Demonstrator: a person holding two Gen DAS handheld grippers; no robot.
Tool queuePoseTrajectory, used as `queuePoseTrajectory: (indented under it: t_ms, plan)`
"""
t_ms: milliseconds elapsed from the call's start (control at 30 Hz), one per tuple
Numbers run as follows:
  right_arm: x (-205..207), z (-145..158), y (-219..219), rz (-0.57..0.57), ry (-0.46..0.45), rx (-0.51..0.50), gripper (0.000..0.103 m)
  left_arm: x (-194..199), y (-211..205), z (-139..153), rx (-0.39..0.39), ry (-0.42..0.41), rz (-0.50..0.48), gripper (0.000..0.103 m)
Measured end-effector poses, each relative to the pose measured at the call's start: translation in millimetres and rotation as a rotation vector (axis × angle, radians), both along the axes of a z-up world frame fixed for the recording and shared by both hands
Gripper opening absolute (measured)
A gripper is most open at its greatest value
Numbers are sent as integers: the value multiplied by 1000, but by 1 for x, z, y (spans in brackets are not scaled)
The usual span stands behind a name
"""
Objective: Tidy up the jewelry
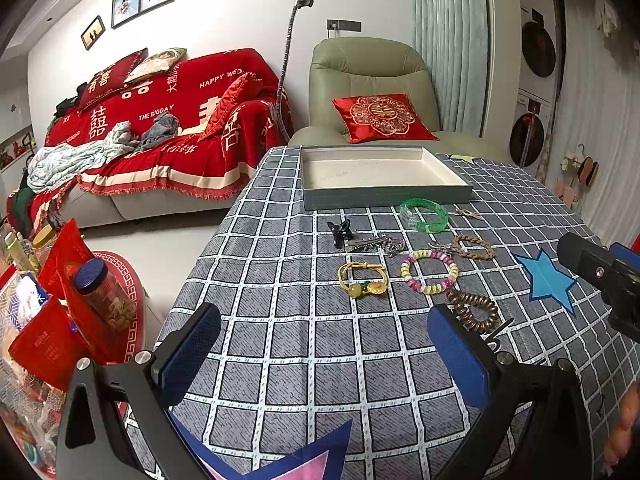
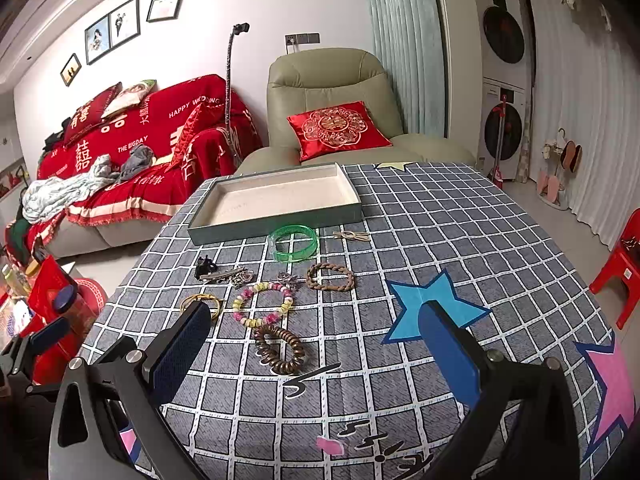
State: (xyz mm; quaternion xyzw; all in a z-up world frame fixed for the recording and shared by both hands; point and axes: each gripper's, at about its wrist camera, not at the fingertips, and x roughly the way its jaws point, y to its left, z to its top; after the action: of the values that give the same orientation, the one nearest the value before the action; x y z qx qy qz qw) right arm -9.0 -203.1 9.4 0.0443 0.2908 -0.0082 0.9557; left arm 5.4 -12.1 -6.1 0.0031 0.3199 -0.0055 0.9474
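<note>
Several pieces of jewelry lie on the checked tablecloth in front of an empty grey tray (image 1: 384,196) (image 2: 276,222). They include a green bangle (image 1: 424,210) (image 2: 294,242), a pastel bead bracelet (image 1: 429,272) (image 2: 263,305), a yellow cord bracelet (image 1: 363,278) (image 2: 202,304), a brown braided bracelet (image 1: 476,246) (image 2: 330,277), a brown coil hair tie (image 1: 474,310) (image 2: 280,350) and a black claw clip (image 1: 340,232) (image 2: 206,267). My left gripper (image 1: 324,344) is open and empty near the table's front. My right gripper (image 2: 312,344) is open and empty above the coil tie.
A metal clip and charms (image 1: 376,244) lie mid-table. A blue paper star (image 1: 548,280) (image 2: 432,304) and a pink star (image 2: 608,392) are stuck on the cloth. A red-covered sofa (image 1: 160,128) and a green armchair (image 1: 372,80) stand behind. Snack jars (image 1: 104,296) sit at left.
</note>
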Motion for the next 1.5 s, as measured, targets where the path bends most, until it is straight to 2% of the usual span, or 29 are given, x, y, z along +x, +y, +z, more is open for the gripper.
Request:
queuePoseTrajectory:
  t_ms: [633, 800, 933, 1100, 1267, 1433, 1500]
  plan:
    - [2, -5, -3, -6, 19, 0, 103, 6, -3, -7, 6, 32, -19, 103]
    - [15, -13, -10, -3, 89, -6, 103, 26, 1, -14, 5, 94, -65, 103]
    - [30, -26, -17, 13, 180, 32, 103, 54, 3, -24, 15, 167, -119, 103]
    - [50, -49, -22, 29, 288, 69, 103, 88, 12, -35, -42, 253, -162, 103]
    - [64, -61, -23, 39, 349, 77, 102, 110, 14, -41, -66, 280, -164, 103]
    - [77, -74, -16, 68, 402, 58, 91, 123, 2, -49, -44, 305, -201, 103]
    - [82, -80, -14, 79, 421, 58, 82, 127, -5, -52, -37, 314, -227, 103]
